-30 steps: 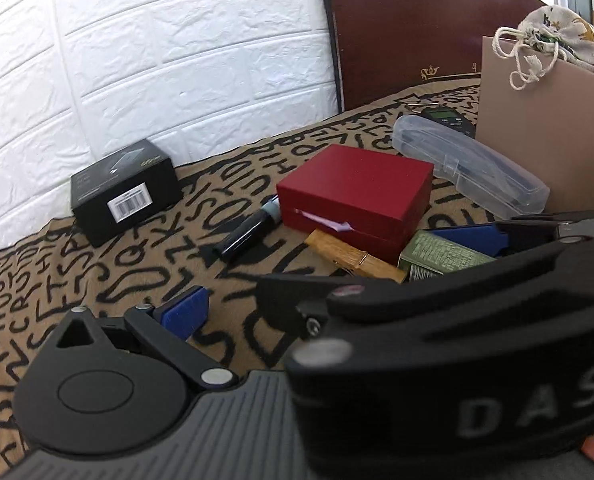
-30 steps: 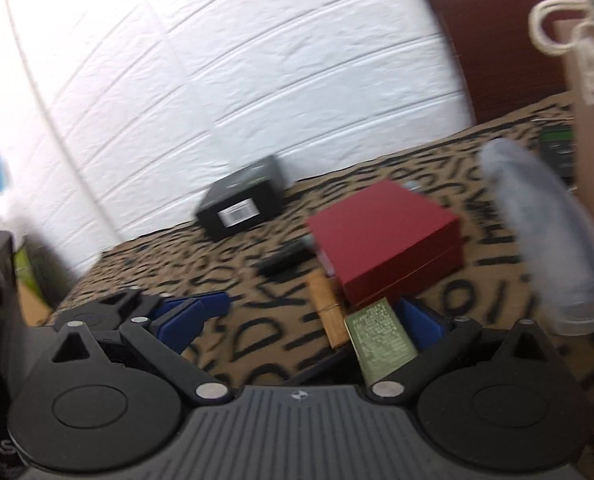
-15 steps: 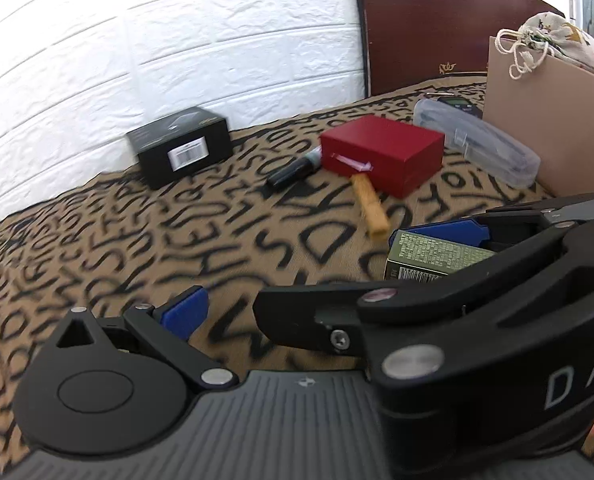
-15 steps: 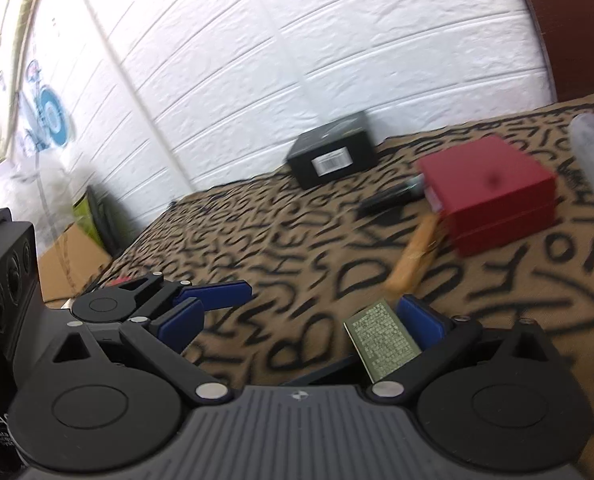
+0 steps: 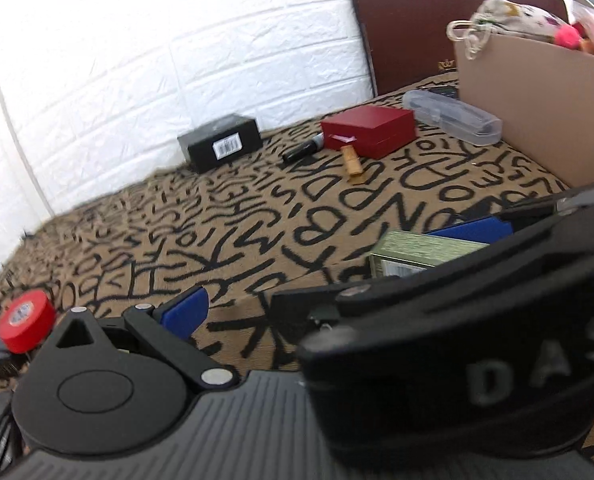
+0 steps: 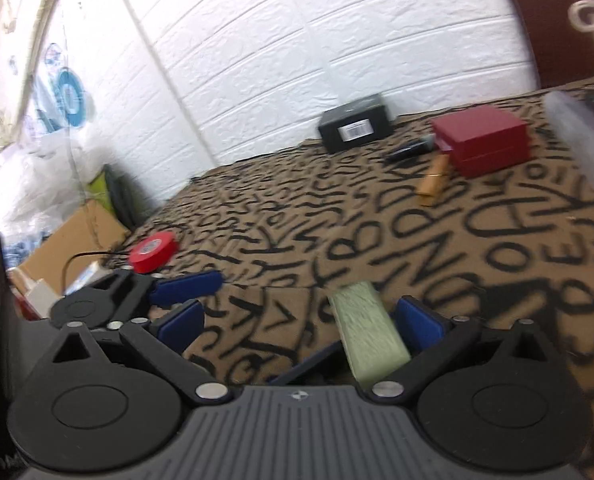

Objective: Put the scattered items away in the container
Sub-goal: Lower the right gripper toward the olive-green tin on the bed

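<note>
Right now the green box (image 6: 367, 336) sits pinched in the right tongs (image 6: 297, 328), lifted clear of the patterned counter (image 5: 257, 216) — the left tongs (image 6: 185, 292) hang spread and empty alongside. I'd carry it level over the cardboard container (image 5: 537, 104) rim, clearing the drawstring bag (image 5: 509, 16) heaped inside — room is open between, though a clear case (image 5: 453, 116) lies against its near wall.

- Patterned cloth (image 5: 257, 216): wide bare stretch across centre and left, open for passage.
- Red tape roll (image 6: 153, 251) sits alone at the near left edge.
- Far cluster near the wall: black box (image 5: 221, 147), marker (image 5: 303, 150), red box (image 5: 371, 130), tan stick (image 5: 353, 162); the last three lie close together.
- Clear case (image 5: 451, 122) lies just beside the cardboard container (image 5: 537, 112), crowding its left wall.
- Drawstring pouch (image 5: 509, 20) fills the container's top.
</note>
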The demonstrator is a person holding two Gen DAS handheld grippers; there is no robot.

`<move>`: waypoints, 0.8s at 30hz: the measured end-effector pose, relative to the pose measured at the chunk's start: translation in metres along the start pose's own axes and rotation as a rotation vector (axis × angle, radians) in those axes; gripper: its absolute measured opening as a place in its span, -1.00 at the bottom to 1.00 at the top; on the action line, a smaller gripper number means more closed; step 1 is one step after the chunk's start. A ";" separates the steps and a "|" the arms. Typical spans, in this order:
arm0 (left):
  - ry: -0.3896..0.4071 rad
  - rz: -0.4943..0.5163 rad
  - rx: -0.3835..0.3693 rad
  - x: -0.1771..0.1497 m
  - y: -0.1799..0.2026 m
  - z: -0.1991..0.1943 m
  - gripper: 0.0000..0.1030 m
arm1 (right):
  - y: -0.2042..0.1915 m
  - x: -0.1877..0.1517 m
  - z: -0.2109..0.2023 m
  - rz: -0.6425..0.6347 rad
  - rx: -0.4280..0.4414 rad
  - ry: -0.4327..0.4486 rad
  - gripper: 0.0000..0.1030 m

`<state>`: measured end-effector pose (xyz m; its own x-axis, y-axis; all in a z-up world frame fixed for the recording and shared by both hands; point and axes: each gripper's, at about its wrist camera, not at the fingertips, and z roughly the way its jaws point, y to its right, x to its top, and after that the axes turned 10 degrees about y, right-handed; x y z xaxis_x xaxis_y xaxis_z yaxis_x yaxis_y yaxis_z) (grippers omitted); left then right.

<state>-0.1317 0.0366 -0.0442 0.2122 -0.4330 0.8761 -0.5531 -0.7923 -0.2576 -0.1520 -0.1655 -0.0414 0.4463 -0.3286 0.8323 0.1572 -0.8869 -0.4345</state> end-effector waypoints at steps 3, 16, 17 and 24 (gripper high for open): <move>-0.003 -0.006 -0.026 0.000 0.009 -0.002 1.00 | 0.004 -0.003 -0.011 0.004 -0.029 0.001 1.00; 0.070 0.133 -0.102 -0.002 0.046 -0.010 0.89 | 0.026 -0.011 -0.045 -0.019 -0.056 0.115 1.00; 0.067 0.127 -0.108 -0.002 0.044 -0.009 0.89 | 0.026 -0.011 -0.045 -0.025 -0.063 0.114 1.00; 0.087 0.188 -0.122 -0.004 0.042 -0.001 1.00 | 0.022 0.000 -0.030 -0.199 -0.126 0.028 1.00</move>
<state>-0.1569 0.0058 -0.0581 0.0291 -0.5248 0.8507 -0.6706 -0.6414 -0.3727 -0.1747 -0.1943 -0.0410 0.3923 -0.1509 0.9074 0.1276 -0.9680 -0.2162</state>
